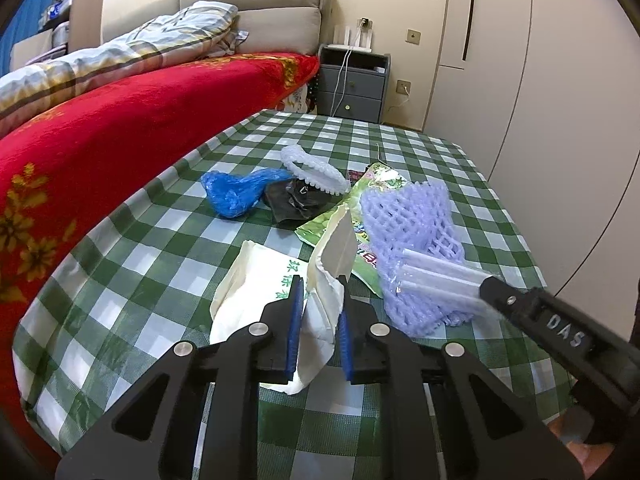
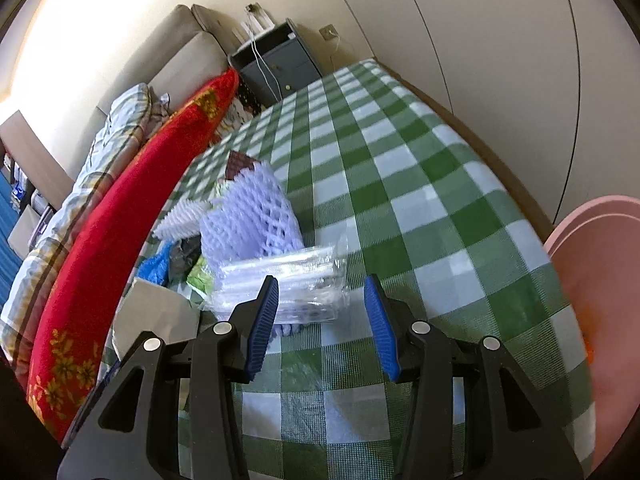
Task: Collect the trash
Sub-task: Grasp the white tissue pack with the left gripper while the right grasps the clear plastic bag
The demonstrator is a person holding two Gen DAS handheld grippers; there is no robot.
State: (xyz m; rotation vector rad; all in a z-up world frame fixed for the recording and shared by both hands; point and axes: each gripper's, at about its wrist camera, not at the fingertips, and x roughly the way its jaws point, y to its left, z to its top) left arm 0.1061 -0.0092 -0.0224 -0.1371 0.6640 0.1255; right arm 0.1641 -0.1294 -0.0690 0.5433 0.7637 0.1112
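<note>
On the checked table (image 1: 460,184): our left gripper (image 1: 320,312) pinching white paper bag (image 1: 260,280); right gripper (image 2: 320,312) spread before clear wrapper (image 2: 296,280).

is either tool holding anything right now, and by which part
Left tool pinches the white paper bag at its upright torn edge. Right tool is open, holding nothing.

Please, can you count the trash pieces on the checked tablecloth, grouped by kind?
Foam fruit nets: 2, purple and white.
Thin plastic bags: 2, blue and black.
White paper bag: 1.
Green snack wrapper: 1.
Clear plastic packaging: 1.
Total: 7.
</note>
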